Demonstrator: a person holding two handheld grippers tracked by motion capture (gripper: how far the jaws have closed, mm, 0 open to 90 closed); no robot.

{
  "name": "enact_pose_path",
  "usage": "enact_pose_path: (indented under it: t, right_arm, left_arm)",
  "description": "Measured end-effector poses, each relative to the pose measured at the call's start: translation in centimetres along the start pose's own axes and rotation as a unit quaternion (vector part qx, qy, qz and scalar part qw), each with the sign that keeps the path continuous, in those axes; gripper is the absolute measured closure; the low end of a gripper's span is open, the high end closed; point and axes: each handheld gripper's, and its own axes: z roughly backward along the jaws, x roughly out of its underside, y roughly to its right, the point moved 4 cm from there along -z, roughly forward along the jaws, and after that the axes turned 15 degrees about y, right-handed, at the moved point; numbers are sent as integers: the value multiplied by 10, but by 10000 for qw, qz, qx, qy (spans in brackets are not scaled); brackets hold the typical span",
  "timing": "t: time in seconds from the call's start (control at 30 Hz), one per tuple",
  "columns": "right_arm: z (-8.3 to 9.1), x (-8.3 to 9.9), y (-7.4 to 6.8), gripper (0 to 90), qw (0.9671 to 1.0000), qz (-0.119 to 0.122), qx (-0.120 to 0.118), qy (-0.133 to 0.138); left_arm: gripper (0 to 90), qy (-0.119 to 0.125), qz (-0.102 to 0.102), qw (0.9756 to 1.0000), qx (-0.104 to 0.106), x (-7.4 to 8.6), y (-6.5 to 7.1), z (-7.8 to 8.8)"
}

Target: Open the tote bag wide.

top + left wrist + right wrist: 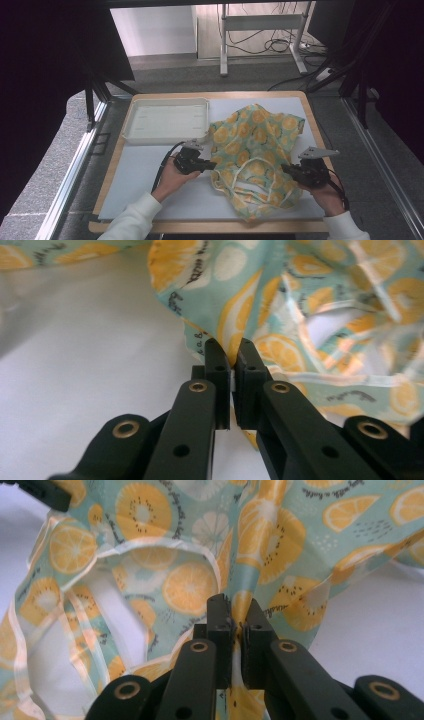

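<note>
The lemon-print cloth [252, 150], crumpled on the table [150, 170] beside the tray [165, 120], was pinched at opposite edges by the closed left gripper [231, 347] and right gripper [235, 605], so lifting and spreading was judged due next.

Crumpled teal lemon-print cloth [252, 150], perhaps an apron, bunched on table

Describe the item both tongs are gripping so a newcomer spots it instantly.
On the wooden table's pale blue-grey mat, look right of the empty white plastic tray. The crumpled mint-green fabric bag printed with orange citrus slices lies there, pinched by left tongs and right tongs; nothing else is patterned.
</note>
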Motion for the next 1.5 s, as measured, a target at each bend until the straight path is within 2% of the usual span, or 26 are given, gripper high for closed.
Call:
enact_pose_path:
  t: [0.2, 0.27, 0.37, 0.47, 0.63, 0.8, 0.9, 1.0, 1.07, 1.13, 1.2, 1.23, 1.3, 1.4, 1.5]
  right_arm:
    - [14, -10, 9, 863, 9995, -74, 90, 288]
    - [18, -12, 13, 866, 9991, -154, 148, 369]
    - [22, -12, 22, 867, 9982, -286, 247, 463]
    - [23, -11, 28, 867, 9976, -383, 293, 496]
    - [21, -8, 31, 862, 9976, -391, 325, 465]
    - [27, -9, 25, 744, 9979, -270, 330, 483]
    - [41, -12, 17, 649, 9972, -146, 428, 597]
    - [53, -14, 6, 585, 9967, -71, 411, 703]
    - [60, -13, -9, 556, 9970, 28, 293, 719]
    - [63, -8, -24, 541, 9978, 55, 41, 665]
    - [61, 2, -42, 521, 9978, 10, -408, 514]
    - [56, 10, -54, 489, 9970, 24, -700, 328]
    - [49, 19, -65, 454, 9956, 51, -929, 76]
    - [36, 30, -78, 404, 9927, 115, -1173, -253]
    - [29, 40, -81, 369, 9908, 204, -1239, -499]
  left_arm:
    - [869, 143, -86, 9994, 296, -3, 27, 6]
    - [867, 110, -178, 9991, 364, -3, 36, 5]
    - [866, 115, -189, 9989, 416, -3, 41, 4]
    - [865, 123, -188, 9989, 415, -2, 42, 7]
    - [865, 144, -131, 9991, 385, 1, 40, 12]
    - [865, 126, -98, 9992, 358, 2, 37, 13]
    - [864, 133, -92, 9993, 343, 3, 37, 13]
    - [865, 108, -94, 9993, 331, 3, 35, 13]
    - [864, 100, -88, 9994, 326, 4, 35, 13]
    - [864, 104, -85, 9994, 321, 4, 34, 12]
    - [864, 93, -77, 9994, 314, 5, 34, 11]
    - [864, 76, -77, 9995, 309, 5, 34, 11]
    - [864, 56, -78, 9995, 305, 5, 34, 10]
    - [864, 42, -60, 9996, 291, 6, 32, 10]
    - [864, 56, -23, 9997, 256, 6, 29, 12]
